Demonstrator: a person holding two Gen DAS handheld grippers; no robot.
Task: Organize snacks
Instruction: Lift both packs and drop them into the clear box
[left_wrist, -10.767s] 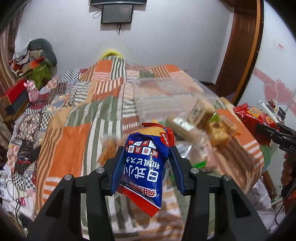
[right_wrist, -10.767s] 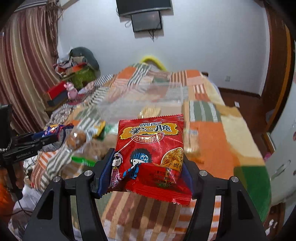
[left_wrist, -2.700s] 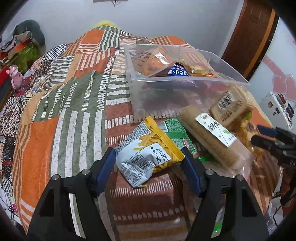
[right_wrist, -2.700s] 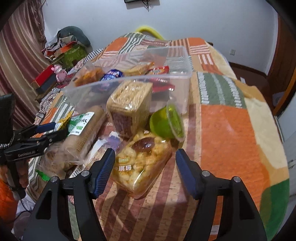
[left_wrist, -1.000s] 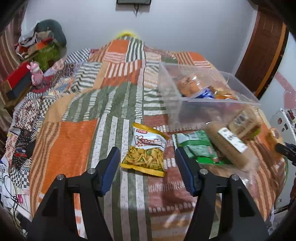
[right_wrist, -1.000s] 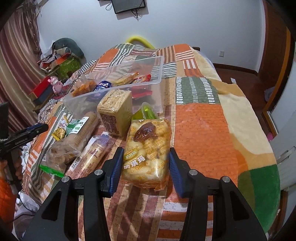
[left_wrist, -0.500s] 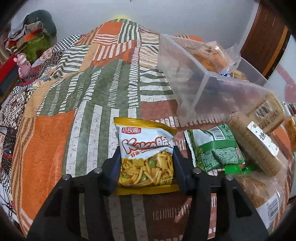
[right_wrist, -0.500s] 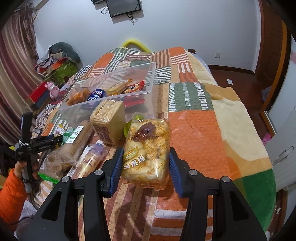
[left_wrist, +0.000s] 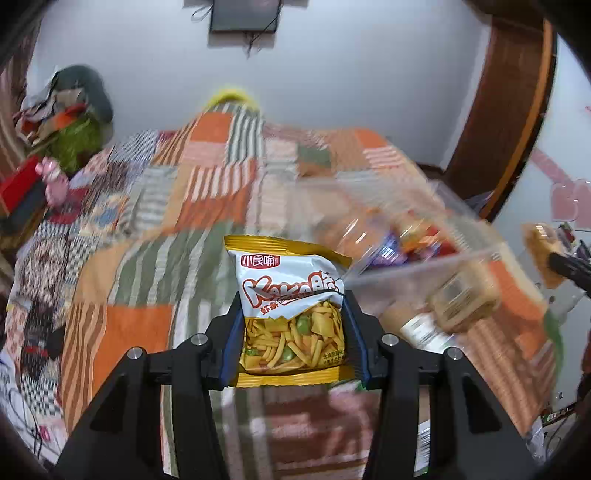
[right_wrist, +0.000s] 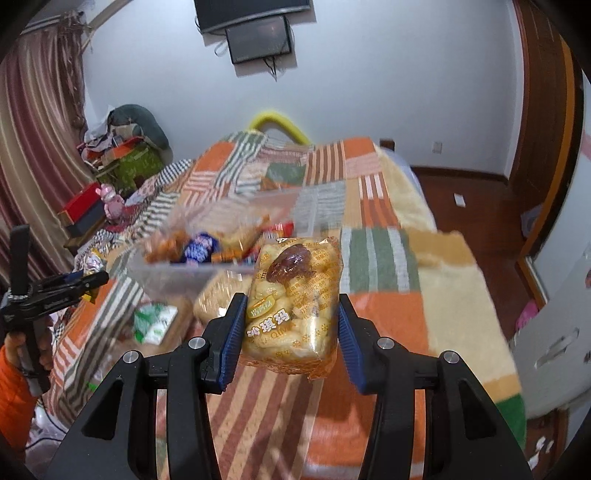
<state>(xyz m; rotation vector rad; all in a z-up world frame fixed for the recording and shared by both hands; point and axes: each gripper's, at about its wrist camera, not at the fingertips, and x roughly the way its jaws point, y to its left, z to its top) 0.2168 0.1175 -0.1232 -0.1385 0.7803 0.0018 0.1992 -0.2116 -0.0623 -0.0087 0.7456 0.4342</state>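
Observation:
My left gripper (left_wrist: 293, 332) is shut on a yellow and white chip bag (left_wrist: 290, 295) and holds it above the bed. My right gripper (right_wrist: 291, 314) is shut on a clear pack of puffed yellow pastry (right_wrist: 295, 299), also lifted. A clear plastic bin (left_wrist: 406, 240) with several snacks in it stands on the quilt ahead and to the right in the left wrist view; in the right wrist view the bin (right_wrist: 177, 273) lies ahead and to the left. The left gripper also shows in the right wrist view (right_wrist: 88, 280).
More snacks lie on the patchwork quilt (left_wrist: 122, 325) in front of the bin: a wrapped biscuit block (left_wrist: 461, 299), a long biscuit roll (left_wrist: 417, 328) and a green packet (right_wrist: 155, 321). Clutter and a red box (right_wrist: 81, 206) stand left of the bed.
Both grippers have risen with their packs. The left one closed on the chip bag and lifted it off the quilt. The views now look further up the room.

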